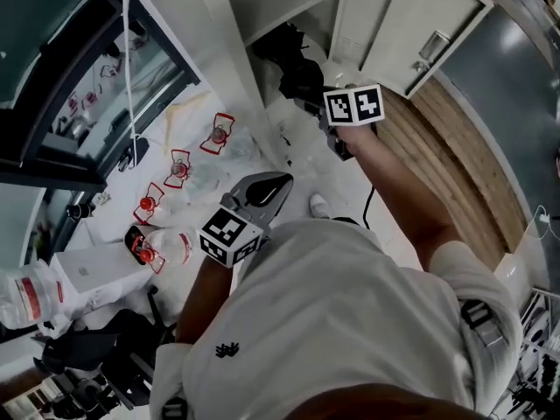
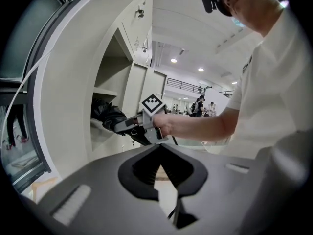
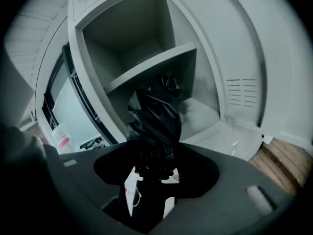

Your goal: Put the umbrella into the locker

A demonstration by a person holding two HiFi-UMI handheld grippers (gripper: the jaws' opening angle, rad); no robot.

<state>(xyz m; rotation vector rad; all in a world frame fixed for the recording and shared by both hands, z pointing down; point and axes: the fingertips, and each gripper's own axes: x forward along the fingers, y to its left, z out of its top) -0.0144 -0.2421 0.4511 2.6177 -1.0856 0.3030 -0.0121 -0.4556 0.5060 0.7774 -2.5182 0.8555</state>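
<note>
A black folded umbrella [image 3: 155,114] sticks out of my right gripper [image 3: 154,169], which is shut on its handle end. Its tip reaches into the open white locker [image 3: 156,62], under the shelf. In the head view the right gripper [image 1: 317,105] stands at the locker mouth with the umbrella [image 1: 293,64] going in above the locker floor. My left gripper [image 1: 282,180] hangs lower, near my body, shut with nothing in it. From the left gripper [image 2: 159,148] view, the right gripper [image 2: 146,124] holds the umbrella [image 2: 108,116] inside the locker.
The locker door [image 1: 411,24] stands open to the right, over a wooden floor [image 1: 459,164]. Left of the locker is a dark-framed glass panel [image 1: 52,51]. Several red-capped bottles [image 1: 179,169] and a plastic jug [image 1: 31,294] lie below it.
</note>
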